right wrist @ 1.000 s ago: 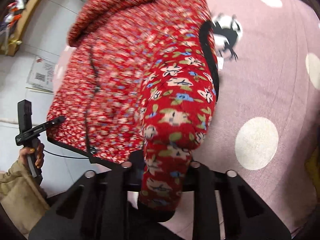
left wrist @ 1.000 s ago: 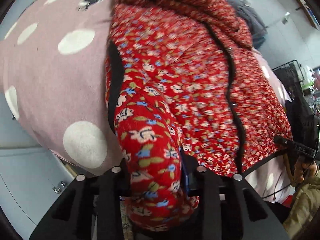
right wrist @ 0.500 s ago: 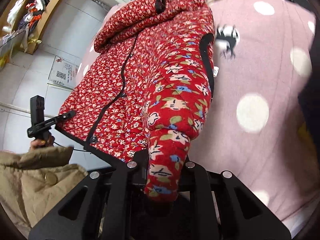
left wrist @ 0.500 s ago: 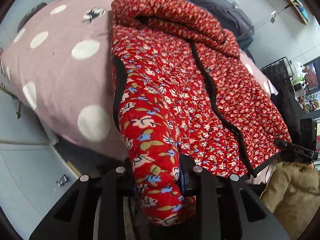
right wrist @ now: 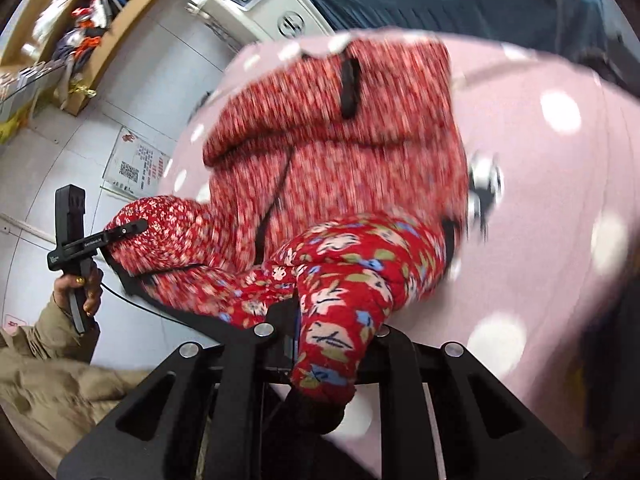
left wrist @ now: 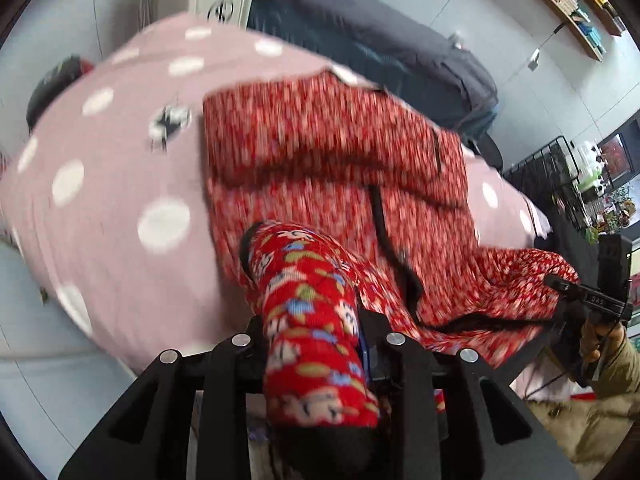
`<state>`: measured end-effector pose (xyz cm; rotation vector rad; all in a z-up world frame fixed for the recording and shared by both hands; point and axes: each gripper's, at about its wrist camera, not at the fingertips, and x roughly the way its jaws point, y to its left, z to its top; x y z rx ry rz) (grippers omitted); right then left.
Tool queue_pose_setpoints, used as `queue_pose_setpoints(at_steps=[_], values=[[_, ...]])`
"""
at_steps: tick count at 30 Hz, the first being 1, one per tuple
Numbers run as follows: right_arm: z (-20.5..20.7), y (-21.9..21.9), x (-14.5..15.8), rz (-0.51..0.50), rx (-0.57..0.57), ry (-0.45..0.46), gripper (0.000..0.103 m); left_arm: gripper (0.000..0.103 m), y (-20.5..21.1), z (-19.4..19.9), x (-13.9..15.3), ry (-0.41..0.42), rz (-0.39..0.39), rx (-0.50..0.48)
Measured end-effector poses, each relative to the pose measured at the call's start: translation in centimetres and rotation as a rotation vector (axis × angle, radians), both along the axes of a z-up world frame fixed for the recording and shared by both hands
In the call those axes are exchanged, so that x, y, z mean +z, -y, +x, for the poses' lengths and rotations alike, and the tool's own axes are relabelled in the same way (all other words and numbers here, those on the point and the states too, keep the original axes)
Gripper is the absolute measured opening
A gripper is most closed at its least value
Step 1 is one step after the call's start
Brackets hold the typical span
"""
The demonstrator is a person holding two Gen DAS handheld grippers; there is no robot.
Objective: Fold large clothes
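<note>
My left tool is clenched on a thick bunch of the red floral quilted jacket, the fabric filling the gap between its two black fingers and spilling out toward the camera. My right tool is likewise clenched on a bunch of the same jacket, a padded fold standing up between its fingers. Both held corners are raised off the pink polka-dot bedspread, while the rest of the jacket lies on that bedspread, its rolled hood or collar end at the far side from my tools. A black trim strip runs along the jacket's middle. In the left wrist view my right tool appears beyond the jacket's right edge, fabric at its tip; in the right wrist view my left tool appears beyond the jacket's left edge, also with fabric at its tip. A small black-and-white figure printed on the bedspread sits just beside the jacket's edge. A dark grey cover lies beyond the bedspread. Motion blur softens the jacket's far part.
</note>
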<state>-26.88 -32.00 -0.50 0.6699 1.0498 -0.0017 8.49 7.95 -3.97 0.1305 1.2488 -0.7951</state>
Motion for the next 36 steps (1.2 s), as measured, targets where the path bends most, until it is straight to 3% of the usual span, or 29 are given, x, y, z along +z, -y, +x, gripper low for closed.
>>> queue_pose_setpoints(at_steps=[5, 11, 14, 18, 20, 23, 26, 27, 31, 34, 36], values=[[6.6, 3.2, 2.3, -0.026, -0.028, 0.063, 0.015, 0.028, 3.3, 5.3, 2.6, 0.072, -0.033, 0.016], [13.6, 9.3, 2.9, 0.115, -0.206, 0.125, 0.015, 0.028, 7.6, 13.1, 4.4, 0.055, -0.063, 0.103], [16.5, 11.7, 2.0, 0.167, -0.268, 0.127, 0.015, 0.029, 9.1, 17.8, 3.1, -0.059, -0.114, 0.179], [18.9, 13.3, -1.6, 0.203, -0.324, 0.037, 0.016, 0.037, 9.8, 21.0, -1.0, -0.255, -0.128, 0.242], [19.2, 14.2, -4.3, 0.271, -0.370, -0.002, 0.016, 0.043, 8.8, 22.0, -2.9, -0.377, -0.218, 0.283], [19.2, 15.5, -6.4, 0.303, -0.424, -0.022, 0.016, 0.058, 6.4, 22.6, -3.2, -0.462, -0.364, 0.318], [20.1, 16.4, -7.8, 0.285, -0.428, -0.068, 0.016, 0.077, 3.7, 23.6, -1.0, -0.405, -0.424, 0.354], [20.4, 16.5, -8.0, 0.277, -0.423, -0.078, 0.016, 0.082, 2.5, 23.8, 0.2, -0.353, -0.420, 0.372], [22.1, 16.6, -9.8, 0.263, -0.430, -0.114, 0.018, 0.086, 0.7, 23.1, 1.9, -0.164, -0.238, 0.354], [22.5, 16.6, -10.7, 0.277, -0.468, -0.108, 0.024, 0.086, 1.1, 21.2, 0.6, -0.102, -0.109, 0.281], [22.2, 16.1, -10.3, 0.300, -0.493, -0.071, 0.039, 0.086, 1.7, 19.6, -0.3, -0.073, -0.077, 0.242]])
